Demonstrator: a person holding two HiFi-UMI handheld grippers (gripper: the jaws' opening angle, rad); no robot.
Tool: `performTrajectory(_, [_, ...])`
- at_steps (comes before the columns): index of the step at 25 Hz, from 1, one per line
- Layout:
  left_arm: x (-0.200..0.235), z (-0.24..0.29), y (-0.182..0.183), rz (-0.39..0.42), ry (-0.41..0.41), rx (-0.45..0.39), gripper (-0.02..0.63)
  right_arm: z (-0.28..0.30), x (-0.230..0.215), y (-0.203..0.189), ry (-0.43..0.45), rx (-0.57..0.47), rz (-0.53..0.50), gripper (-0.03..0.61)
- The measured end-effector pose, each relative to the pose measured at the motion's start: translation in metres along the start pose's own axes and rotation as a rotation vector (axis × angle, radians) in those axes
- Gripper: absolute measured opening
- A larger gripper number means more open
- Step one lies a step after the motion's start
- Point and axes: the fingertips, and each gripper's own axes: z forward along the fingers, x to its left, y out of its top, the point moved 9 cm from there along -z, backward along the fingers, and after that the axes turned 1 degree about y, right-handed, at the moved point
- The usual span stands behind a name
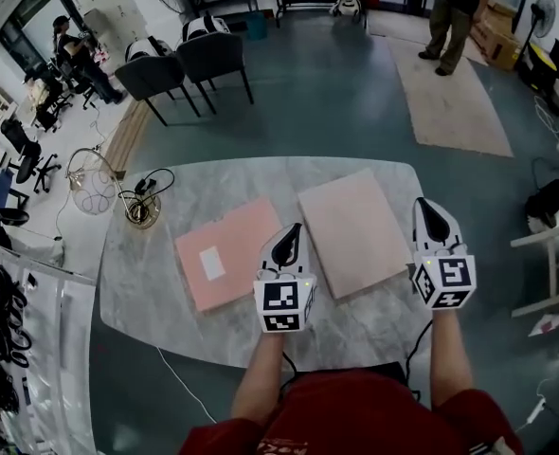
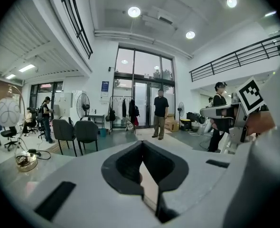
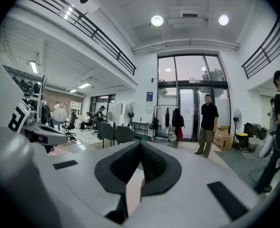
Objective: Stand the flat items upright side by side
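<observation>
Nearest me, left gripper [image 1: 292, 231] and right gripper [image 1: 430, 210] hover pressed together, empty. Flat on the table [image 1: 142, 287] lie the pink folder [image 1: 227, 263] and pale board [image 1: 352, 230]. I judge them light, thin and stiffish, best pinched along an edge.

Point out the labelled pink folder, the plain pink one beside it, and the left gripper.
pink folder with white label [image 1: 234, 246], head view, bare cover beside the label.
plain pink folder [image 1: 355, 230], head view, middle of its top face.
left gripper [image 1: 293, 233], head view, tip of its closed jaws.
</observation>
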Motion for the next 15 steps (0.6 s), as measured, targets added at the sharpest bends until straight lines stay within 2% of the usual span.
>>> performTrajectory(10, [-0.051,0.040,-0.041,0.054,-0.003,0.167,0.007,0.037,-0.040,-0.070,0.143,0.176,0.071,0.000])
performTrajectory(15, [-0.068,0.047,-0.064,0.073,0.029,0.272,0.006,0.049,-0.050,-0.110,0.255,0.300,0.150,0.061])
